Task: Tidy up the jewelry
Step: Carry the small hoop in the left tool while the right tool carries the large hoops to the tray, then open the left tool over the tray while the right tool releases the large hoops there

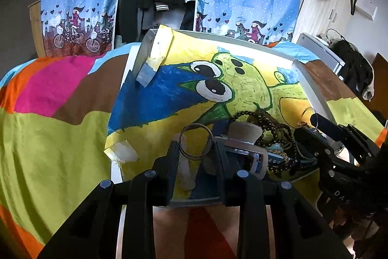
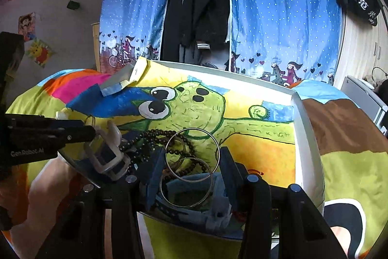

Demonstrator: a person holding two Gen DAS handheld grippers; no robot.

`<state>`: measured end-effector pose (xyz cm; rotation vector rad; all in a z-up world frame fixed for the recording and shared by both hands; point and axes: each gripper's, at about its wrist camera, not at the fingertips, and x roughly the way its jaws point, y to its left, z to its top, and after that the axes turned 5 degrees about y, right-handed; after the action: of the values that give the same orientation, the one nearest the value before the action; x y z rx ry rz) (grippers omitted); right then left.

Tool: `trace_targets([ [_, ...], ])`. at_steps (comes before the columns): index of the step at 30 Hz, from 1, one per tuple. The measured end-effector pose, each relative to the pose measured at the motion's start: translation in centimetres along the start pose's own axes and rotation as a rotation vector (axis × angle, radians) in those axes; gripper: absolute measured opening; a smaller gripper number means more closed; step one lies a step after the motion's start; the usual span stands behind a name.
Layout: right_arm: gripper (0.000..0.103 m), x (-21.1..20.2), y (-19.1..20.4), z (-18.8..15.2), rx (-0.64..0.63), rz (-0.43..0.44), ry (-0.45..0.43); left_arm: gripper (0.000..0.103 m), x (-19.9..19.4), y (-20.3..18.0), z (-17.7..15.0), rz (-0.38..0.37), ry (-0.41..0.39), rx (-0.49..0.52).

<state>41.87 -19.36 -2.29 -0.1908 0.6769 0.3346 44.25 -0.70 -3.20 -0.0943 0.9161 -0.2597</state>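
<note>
In the left wrist view, a small metal ring (image 1: 196,141) is seen at lower centre between the tips of the left tongs (image 1: 195,149), which appear clenched on it, though actual contact is hard to confirm. To its right a heap of jewelry is piled: dark bead strings (image 1: 264,118) and a pale hair claw (image 1: 245,131), with the right tongs (image 1: 312,135) entering from the right edge.

In the right wrist view, two thin bangles (image 2: 191,152) are framed at centre by the right tongs (image 2: 191,162), spread wide and not gripping. Sorting seems just begun; next, the ring should be set apart. Everything is carried in a white tray (image 2: 300,128) lined with a painted drawing, laid on a colourful bed (image 2: 351,162) before blue curtains (image 2: 278,16).
</note>
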Motion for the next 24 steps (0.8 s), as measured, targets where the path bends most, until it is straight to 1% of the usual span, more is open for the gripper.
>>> trace_targets([
  [1, 0.044, 0.1, 0.0, 0.0, -0.002, -0.005, 0.005, 0.025, 0.0, 0.0, 0.0, 0.0, 0.003, -0.004],
  [2, 0.048, 0.1, 0.0, 0.1, -0.004, -0.01, 0.011, 0.025, -0.1, 0.1, 0.0, 0.0, 0.005, -0.009],
  [3, 0.055, 0.0, -0.1, 0.1, -0.003, -0.013, 0.013, 0.027, -0.1, 0.1, 0.0, 0.001, 0.007, -0.014],
  [4, 0.058, 0.0, -0.2, 0.1, 0.0, -0.015, 0.011, 0.03, -0.3, 0.2, 0.1, 0.006, 0.008, -0.021],
  [6, 0.059, -0.4, -0.4, 0.2, 0.008, -0.016, 0.005, 0.042, -0.6, 0.4, 0.1, 0.012, 0.003, -0.034],
  [8, 0.061, -0.9, -0.6, 0.4, 0.011, -0.021, 0.002, 0.047, -1.3, 0.6, 0.2, 0.014, -0.017, -0.047],
  [10, 0.065, -1.5, -0.8, 0.5, 0.016, -0.027, -0.005, 0.054, -2.2, 0.7, 0.2, 0.005, -0.041, -0.062],
  [12, 0.073, -2.4, -1.0, 0.7, 0.031, -0.027, -0.02, 0.066, -3.4, 0.7, 0.1, -0.002, -0.083, -0.08],
  [13, 0.075, -3.0, -1.1, 0.8, 0.04, -0.025, -0.03, 0.069, -4.0, 0.7, 0.1, -0.002, -0.105, -0.085],
  [15, 0.081, -4.1, -1.4, 1.1, 0.06, -0.023, -0.046, 0.08, -5.3, 0.5, 0.0, 0.0, -0.149, -0.092],
  [16, 0.083, -4.5, -1.4, 1.2, 0.068, -0.02, -0.051, 0.082, -6.1, 0.3, 0.0, 0.007, -0.177, -0.093],
  [18, 0.092, -5.7, -1.6, 1.5, 0.088, -0.016, -0.065, 0.086, -7.8, -0.2, -0.1, 0.024, -0.227, -0.085],
  [19, 0.094, -6.6, -1.6, 1.6, 0.102, -0.014, -0.077, 0.088, -8.5, -0.5, 0.0, 0.031, -0.246, -0.077],
  [20, 0.098, -7.4, -1.7, 1.7, 0.113, -0.012, -0.09, 0.094, -9.4, -0.8, -0.1, 0.041, -0.27, -0.07],
  [21, 0.1, -8.0, -1.8, 1.9, 0.121, -0.012, -0.098, 0.095, -10.1, -1.0, -0.4, 0.05, -0.294, -0.067],
  [24, 0.102, -10.4, -1.8, 2.2, 0.148, -0.01, -0.126, 0.096, -12.9, -1.9, -1.0, 0.077, -0.36, -0.052],
])
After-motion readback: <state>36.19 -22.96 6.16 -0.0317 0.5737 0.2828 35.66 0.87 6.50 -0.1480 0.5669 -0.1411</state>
